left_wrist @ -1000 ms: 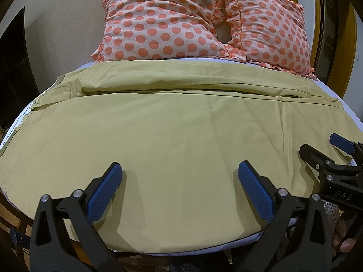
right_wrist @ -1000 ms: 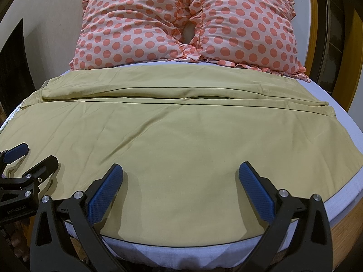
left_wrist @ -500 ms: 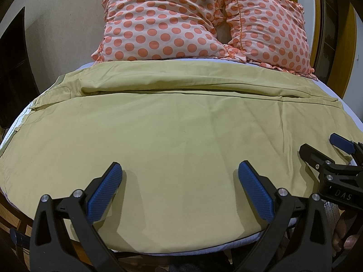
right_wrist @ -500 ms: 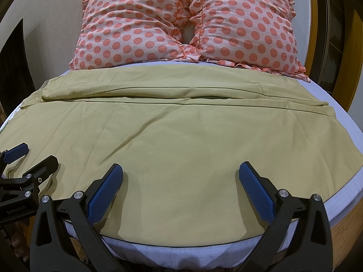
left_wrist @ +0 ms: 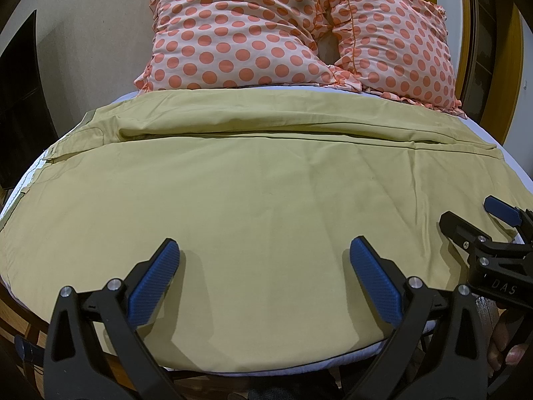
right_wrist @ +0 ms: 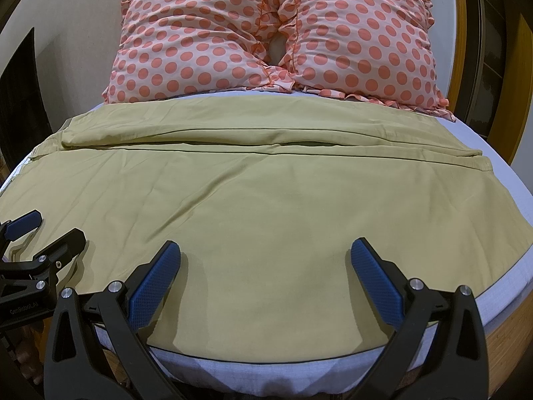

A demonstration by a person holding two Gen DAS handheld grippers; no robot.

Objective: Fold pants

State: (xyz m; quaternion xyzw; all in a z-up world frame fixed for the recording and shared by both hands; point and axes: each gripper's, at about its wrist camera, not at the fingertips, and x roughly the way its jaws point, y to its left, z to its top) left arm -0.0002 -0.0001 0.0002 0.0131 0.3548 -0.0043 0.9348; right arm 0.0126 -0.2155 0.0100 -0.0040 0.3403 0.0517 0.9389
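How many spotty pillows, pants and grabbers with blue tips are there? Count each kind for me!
Spotty pillows: 2, a left pillow and a right pillow
Yellow-green pants: 1
Grippers with blue pads: 2, the left gripper and the right gripper, both open over the near edge of the pants
Bed: 1
Total: 6
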